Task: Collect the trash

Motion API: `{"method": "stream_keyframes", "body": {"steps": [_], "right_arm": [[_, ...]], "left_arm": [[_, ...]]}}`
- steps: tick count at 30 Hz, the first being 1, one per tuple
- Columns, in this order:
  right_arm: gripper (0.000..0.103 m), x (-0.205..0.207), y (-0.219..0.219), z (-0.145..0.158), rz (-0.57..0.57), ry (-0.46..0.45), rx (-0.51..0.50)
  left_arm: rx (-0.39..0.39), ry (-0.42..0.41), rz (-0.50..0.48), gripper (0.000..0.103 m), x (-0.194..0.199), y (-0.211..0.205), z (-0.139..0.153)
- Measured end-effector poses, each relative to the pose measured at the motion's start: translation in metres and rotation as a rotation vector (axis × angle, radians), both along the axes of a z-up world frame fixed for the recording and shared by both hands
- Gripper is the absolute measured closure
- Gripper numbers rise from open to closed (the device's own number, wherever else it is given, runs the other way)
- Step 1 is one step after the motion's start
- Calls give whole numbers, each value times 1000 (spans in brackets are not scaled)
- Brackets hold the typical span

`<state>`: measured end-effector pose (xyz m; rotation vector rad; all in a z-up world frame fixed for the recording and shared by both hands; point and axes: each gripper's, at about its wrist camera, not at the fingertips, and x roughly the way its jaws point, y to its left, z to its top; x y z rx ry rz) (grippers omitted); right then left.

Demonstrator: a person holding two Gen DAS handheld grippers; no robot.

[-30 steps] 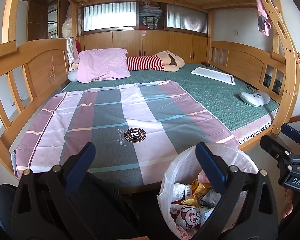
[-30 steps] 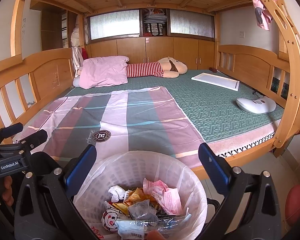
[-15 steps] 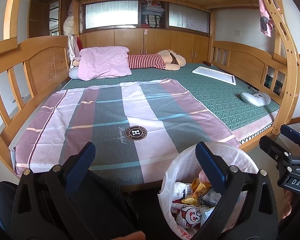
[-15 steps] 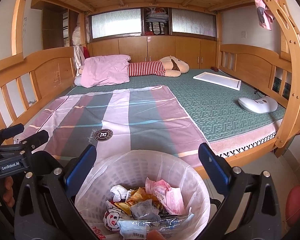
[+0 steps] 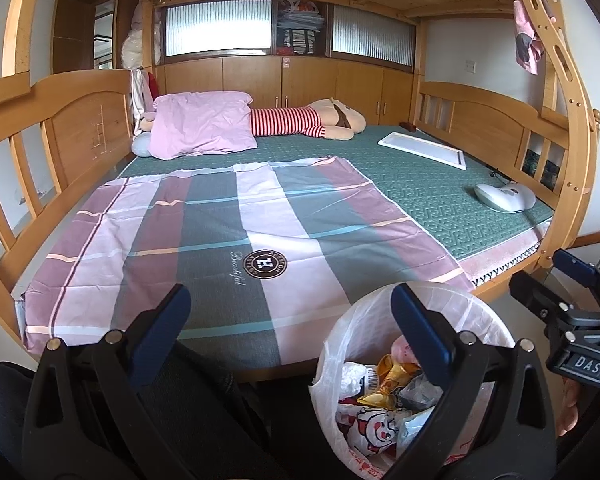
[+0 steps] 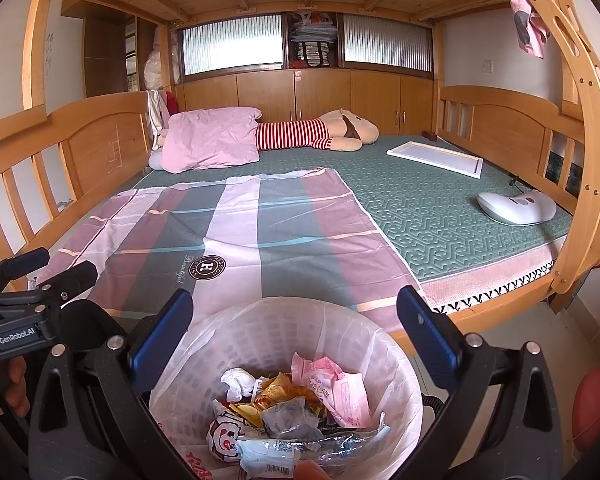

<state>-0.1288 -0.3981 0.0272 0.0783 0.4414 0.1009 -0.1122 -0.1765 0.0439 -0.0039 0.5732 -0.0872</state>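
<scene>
From the left wrist view, the left tool [image 5: 286, 308] stands released, its two blue-padded fingers spread wide with nothing between them, over the foot of a wooden bunk bed [image 5: 80, 120]. A pink, grey and white striped sheet [image 5: 228, 236] covers the near half of the green patterned mattress [image 5: 427, 200]. Low on the right sits the white plastic-lined waste basket [image 5: 455, 312], beside the bed's edge, holding crumpled wrappers and packets of trash [image 5: 383, 392]. The right tool [image 5: 555, 280] shows at the far right edge, held by a hand, its fingers apart. Farther back lie a pink pillow [image 5: 204, 124], a plush toy in a red-and-white striped shirt [image 5: 311, 120], a flat white tray [image 5: 423, 148] and a white rounded device [image 5: 503, 197].

From the right wrist view, the right tool [image 6: 294, 306] hangs directly above the basket [image 6: 260, 328], blue fingers wide apart and empty. Inside the basket the trash [image 6: 300, 404] includes a pink packet, gold wrappers, a wad of white tissue and a clear plastic wrapper at the near rim. The left tool [image 6: 58, 268] appears at the left edge, gripped by a hand, its fingers parted. A red ball [image 6: 593, 404] rests on the floor at the right.
</scene>
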Motion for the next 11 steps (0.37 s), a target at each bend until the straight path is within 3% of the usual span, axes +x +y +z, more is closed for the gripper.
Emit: {"method": "stream_keyframes", "body": {"steps": [11], "right_arm": [[3, 0, -2, -2, -7, 1, 1]], "left_arm": [[1, 18, 19, 3, 3, 1, -4]]}}
